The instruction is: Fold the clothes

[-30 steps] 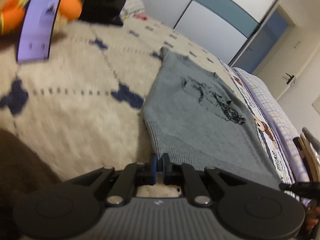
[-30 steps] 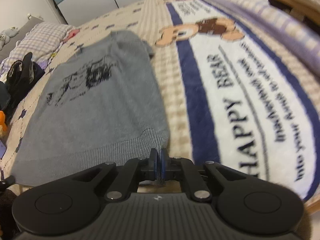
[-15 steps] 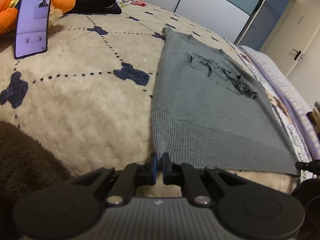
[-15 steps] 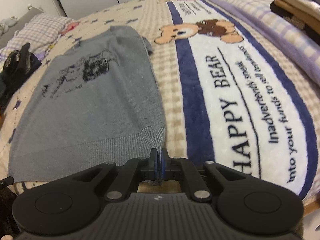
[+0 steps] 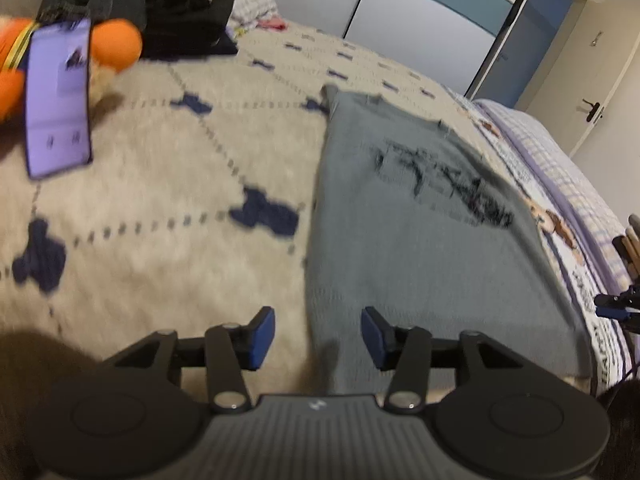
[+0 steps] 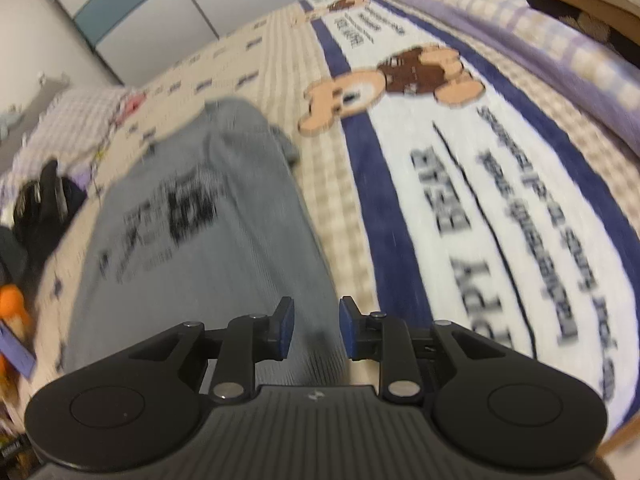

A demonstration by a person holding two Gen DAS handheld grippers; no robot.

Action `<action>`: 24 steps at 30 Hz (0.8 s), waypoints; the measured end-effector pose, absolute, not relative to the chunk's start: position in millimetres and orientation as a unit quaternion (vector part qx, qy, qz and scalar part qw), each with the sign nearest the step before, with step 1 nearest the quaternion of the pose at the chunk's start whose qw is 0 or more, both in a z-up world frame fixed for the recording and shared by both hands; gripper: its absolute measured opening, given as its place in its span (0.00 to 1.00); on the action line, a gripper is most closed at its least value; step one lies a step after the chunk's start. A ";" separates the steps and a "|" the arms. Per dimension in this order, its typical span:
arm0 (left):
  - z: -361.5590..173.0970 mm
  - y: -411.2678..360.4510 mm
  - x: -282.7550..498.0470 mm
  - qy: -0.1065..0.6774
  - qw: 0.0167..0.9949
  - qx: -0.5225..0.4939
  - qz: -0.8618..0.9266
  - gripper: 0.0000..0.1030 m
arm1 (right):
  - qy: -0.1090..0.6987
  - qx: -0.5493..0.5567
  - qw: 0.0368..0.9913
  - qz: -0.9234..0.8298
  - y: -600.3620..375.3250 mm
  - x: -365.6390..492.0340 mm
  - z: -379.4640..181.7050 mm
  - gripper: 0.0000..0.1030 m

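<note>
A grey knit sweater [image 5: 420,240] with a black print lies flat on the bed, hem toward me. My left gripper [image 5: 318,320] hovers over the hem's left corner. Its jaws are opening, the cloth lies below the gap and neither blue pad presses on it. In the right wrist view the sweater [image 6: 200,240] runs away from me. My right gripper [image 6: 316,312] stands over the hem's right corner. Its jaws are also opening, narrower than the left's, and the pads are off the fabric. Both views are blurred by motion.
A phone [image 5: 58,96] with a lit screen leans on an orange plush toy [image 5: 116,44] at the far left, near dark clothes [image 5: 188,20]. A bear-print blanket [image 6: 460,200] covers the bed right of the sweater. Folded clothes [image 6: 580,4] are stacked at the far right.
Both grippers were shut on the hem corners of the sweater; now both have let go and their jaws stand apart. Both have shifted slightly, and the sweater stays flat.
</note>
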State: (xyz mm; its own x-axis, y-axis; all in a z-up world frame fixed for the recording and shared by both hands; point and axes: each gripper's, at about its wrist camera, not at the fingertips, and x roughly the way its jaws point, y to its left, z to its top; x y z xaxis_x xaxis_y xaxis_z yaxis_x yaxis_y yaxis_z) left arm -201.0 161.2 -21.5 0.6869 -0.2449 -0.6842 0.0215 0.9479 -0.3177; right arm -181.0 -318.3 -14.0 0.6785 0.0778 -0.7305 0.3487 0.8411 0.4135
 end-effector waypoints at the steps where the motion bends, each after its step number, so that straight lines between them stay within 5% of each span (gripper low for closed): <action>1: -18.4 158.5 -195.8 0.386 0.908 -0.144 -0.077 0.52 | 0.387 0.280 0.875 -0.079 -321.8 -174.4 -11.9 0.27; 24: -32.1 15.1 -56.6 0.400 0.886 -0.136 -0.193 0.59 | 0.358 0.493 0.785 -0.109 -378.7 -23.9 -49.2 0.30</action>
